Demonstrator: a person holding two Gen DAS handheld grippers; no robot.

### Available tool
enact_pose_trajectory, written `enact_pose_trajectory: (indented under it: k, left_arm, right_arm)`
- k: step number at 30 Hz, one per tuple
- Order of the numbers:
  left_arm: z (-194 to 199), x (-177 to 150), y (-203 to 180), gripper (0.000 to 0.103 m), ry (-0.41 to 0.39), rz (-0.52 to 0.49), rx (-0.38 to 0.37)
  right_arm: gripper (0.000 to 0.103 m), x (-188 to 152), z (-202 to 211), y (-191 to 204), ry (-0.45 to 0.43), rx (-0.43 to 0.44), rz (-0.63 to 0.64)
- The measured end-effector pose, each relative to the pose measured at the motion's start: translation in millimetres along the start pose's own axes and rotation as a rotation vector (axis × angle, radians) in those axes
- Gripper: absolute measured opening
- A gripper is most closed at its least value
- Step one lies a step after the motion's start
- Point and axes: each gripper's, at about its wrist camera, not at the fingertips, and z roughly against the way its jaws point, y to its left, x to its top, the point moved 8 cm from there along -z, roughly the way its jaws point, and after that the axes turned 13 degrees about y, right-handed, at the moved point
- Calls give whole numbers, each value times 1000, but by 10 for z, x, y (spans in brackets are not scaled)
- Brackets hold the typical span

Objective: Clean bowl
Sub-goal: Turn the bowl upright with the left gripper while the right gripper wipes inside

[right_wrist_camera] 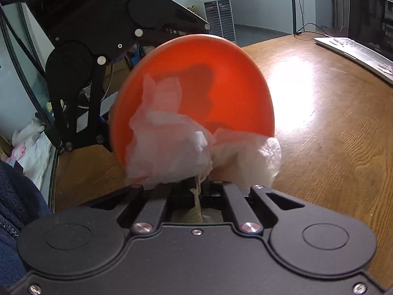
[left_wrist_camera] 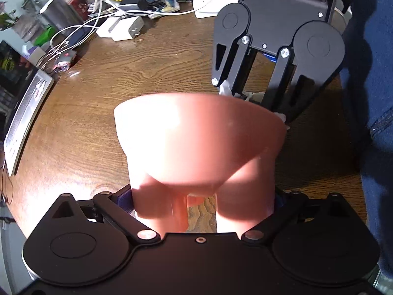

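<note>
Both tongs meet at the tilted bowl (right_wrist_camera: 196, 83): left (left_wrist_camera: 200, 211) gripping, right (right_wrist_camera: 196, 184) wiping.

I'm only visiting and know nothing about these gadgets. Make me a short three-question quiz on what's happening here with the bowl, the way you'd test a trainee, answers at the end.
1. True or false: the orange bowl lies flat on the wooden table.
2. What does the right gripper pinch?
A. a sponge
B. a crumpled white paper towel
C. a charging cable
3. Fill in: the left gripper holds the bowl by its ____.

Key
1. False: it is held up, tilted, with its opening facing the right gripper.
2. B: the paper towel is inside the bowl and spills over its lower rim.
3. Foot; the fingers clamp the base.
</note>
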Motion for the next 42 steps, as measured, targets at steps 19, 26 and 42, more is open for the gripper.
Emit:
enact_pose_trajectory:
  k: [19, 26, 42]
  left_arm:
    - [-93, -217, -400, 99, 47, -62, 102]
    - [84, -205, -371, 100, -6, -26, 170]
    - [71, -134, -375, 95, -37, 77, 118]
  right_arm:
    - [3, 520, 141, 435, -106, 130, 80]
    - [3, 566, 85, 491, -87, 134, 75]
    - [3, 693, -153, 290, -64, 133, 42]
